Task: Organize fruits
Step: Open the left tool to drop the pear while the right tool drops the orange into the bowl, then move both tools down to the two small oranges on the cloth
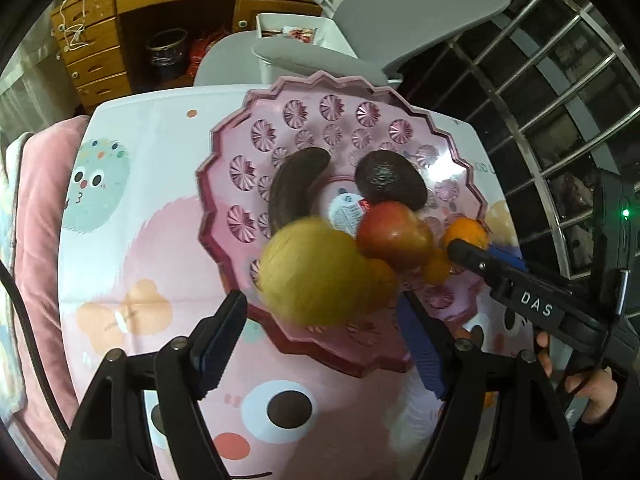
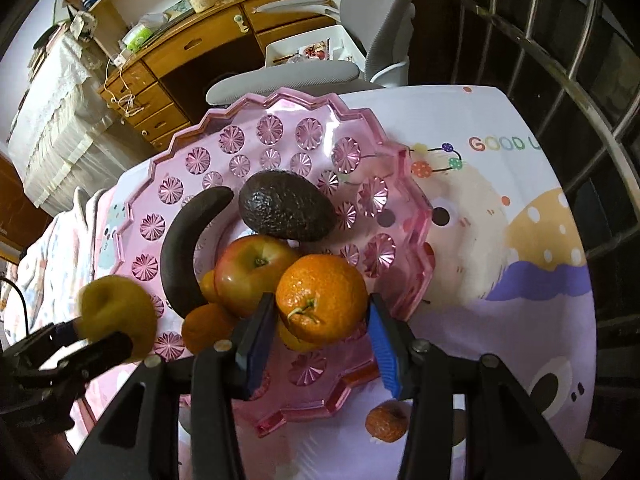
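My left gripper [image 1: 320,316] has its jaws spread wide, one on each side of a yellow fruit [image 1: 316,272], which shows blurred at the near edge of the pink plate [image 1: 224,184]. In the right wrist view the left gripper [image 2: 100,340] appears at the lower left with that fruit [image 2: 120,316] at its tips, beside the plate's left rim [image 2: 160,160]; I cannot tell whether the pads actually press it.

My right gripper [image 2: 320,332] is opened about as wide as the big orange [image 2: 322,298] that sits between its blue pads [image 2: 380,344]. The orange rests on the fruit pile, and whether the pads touch it I cannot tell. From the left view, the right gripper [image 1: 472,256] reaches in from the right, its tip just beside the orange [image 1: 466,232].

In the plate lie a dark curved banana [image 2: 180,256] on the left, an avocado [image 2: 286,206] toward the far side, and an apple [image 2: 252,272] in the middle, touching the orange. Smaller oranges [image 2: 204,326] are tucked below the apple. One small mandarin [image 2: 386,422] lies off the plate on the table [image 2: 500,320], near its front edge and under my right finger.

The table wears a cartoon-printed cloth. Beyond it stand a grey chair [image 2: 280,78] and a wooden desk [image 2: 192,52].
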`<state>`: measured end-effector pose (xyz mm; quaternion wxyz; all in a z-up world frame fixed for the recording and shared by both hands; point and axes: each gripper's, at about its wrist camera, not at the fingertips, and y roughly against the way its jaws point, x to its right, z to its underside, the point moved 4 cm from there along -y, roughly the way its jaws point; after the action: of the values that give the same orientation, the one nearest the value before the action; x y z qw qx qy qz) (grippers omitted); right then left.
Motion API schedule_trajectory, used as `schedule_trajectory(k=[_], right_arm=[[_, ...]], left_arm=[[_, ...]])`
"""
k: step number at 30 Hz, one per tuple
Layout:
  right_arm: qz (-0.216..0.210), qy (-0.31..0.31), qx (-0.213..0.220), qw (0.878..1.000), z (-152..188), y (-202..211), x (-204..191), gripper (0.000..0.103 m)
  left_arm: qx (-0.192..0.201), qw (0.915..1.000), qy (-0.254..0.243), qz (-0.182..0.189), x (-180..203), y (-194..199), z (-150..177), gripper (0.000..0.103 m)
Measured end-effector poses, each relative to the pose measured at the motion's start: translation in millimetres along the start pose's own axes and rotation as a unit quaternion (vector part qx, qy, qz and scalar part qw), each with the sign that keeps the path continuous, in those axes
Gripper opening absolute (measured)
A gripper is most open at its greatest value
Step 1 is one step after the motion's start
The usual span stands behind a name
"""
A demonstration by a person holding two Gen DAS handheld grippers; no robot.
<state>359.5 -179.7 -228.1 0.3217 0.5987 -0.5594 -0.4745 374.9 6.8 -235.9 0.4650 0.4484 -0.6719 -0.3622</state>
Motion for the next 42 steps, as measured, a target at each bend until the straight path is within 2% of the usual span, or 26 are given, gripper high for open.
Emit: schedule_trajectory(k=[3, 11, 16, 21, 33, 38, 42], right_arm=[[0.001, -0.011, 0.015, 1.0, 0.1, 11.7, 5.0, 0.057], [0.002, -0.019, 0.046, 0.999, 20.9, 49.3, 27.8, 0.058], [0.002, -0.01, 0.056, 0.998, 49.9, 67.9, 48.2, 0.058], [-0.006, 0.007, 0.055, 0.998, 79.6, 79.2, 65.8, 0.058], [-0.036, 0.109, 0.053, 0.992, 135.0, 95.9, 83.1, 0.058], [-0.047, 0.179, 0.051, 0.981, 156.5, 94.5, 84.6, 0.058], [-0.039, 0.234, 0.049, 0.97, 171.3, 88.8, 84.1, 0.058]], left_arm=[[0.001, 1.0, -0.004, 0.0, 5.5, 5.1, 2.8, 0.08], [-0.003, 1.0, 0.003, 0.007, 19.0, 18.3, 17.4, 0.081], [-0.002, 0.9997, 0.008, 0.022, 35.6, 26.6, 33.8, 0.081], [-0.006, 0.9998, 0.014, 0.015, 52.7, 30.5, 55.8, 0.081], [-0.048, 0.9981, 0.035, 0.019, 98.1, 13.7, 118.9, 0.081], [-0.062, 0.9963, 0.051, 0.03, 113.8, -2.0, 141.8, 0.081], [-0.074, 0.9943, 0.063, 0.045, 126.8, -23.2, 155.0, 0.081]])
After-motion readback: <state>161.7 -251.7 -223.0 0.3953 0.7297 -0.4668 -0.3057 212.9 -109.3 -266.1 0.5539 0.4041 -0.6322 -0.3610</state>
